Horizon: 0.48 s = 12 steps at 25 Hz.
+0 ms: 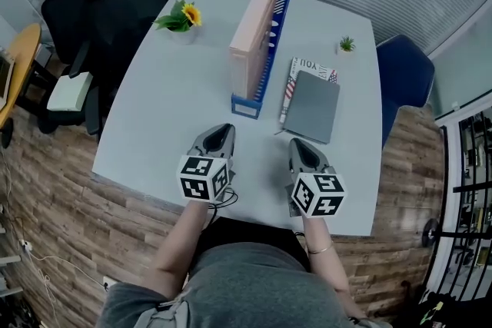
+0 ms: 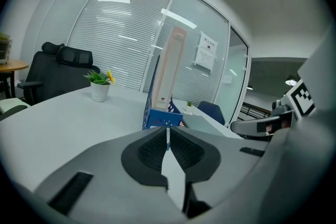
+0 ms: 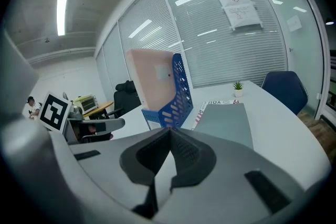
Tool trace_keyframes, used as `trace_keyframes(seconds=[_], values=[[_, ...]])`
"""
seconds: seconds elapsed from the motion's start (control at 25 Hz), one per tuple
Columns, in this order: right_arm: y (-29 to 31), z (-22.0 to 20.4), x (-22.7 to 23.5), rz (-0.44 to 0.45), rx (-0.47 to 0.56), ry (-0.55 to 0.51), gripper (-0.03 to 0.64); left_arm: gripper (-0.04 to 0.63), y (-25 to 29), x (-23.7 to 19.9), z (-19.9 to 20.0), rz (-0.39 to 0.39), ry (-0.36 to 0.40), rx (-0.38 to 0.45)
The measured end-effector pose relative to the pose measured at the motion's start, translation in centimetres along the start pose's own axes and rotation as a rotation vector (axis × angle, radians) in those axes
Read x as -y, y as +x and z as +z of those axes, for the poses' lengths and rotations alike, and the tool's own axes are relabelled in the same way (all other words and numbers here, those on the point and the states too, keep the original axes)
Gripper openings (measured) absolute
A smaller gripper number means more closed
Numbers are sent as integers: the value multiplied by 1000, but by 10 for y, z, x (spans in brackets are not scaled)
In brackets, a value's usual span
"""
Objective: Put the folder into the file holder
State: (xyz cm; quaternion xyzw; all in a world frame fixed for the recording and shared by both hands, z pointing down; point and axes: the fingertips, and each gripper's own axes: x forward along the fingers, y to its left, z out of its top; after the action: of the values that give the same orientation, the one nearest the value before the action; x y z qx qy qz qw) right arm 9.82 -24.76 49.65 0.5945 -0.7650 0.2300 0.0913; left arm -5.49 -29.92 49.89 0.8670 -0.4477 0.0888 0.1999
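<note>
Hovering at the bench (image 1: 154,107) edge, left gripper (image 1: 224,130) and right gripper (image 1: 297,144) fingers (image 2: 149,152) meet, empty; bare bench reaches folder (image 1: 313,107), file holder (image 1: 247,105).

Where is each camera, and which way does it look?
Head view: on the person's head, looking down at the table; forearms, lap show.
Left gripper view: on the left hand-held gripper, facing the blue file holder; shut jaws show.
Right gripper view: on the right hand-held gripper, facing the grey folder; shut jaws show.
Both gripper views share the file holder.
</note>
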Motion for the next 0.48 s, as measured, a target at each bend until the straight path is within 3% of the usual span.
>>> trace_keyframes(seconds=[0.48], values=[[1,2,-9,1,-8,-31,3,37,-8,-6,-7,-1,-9,-16]])
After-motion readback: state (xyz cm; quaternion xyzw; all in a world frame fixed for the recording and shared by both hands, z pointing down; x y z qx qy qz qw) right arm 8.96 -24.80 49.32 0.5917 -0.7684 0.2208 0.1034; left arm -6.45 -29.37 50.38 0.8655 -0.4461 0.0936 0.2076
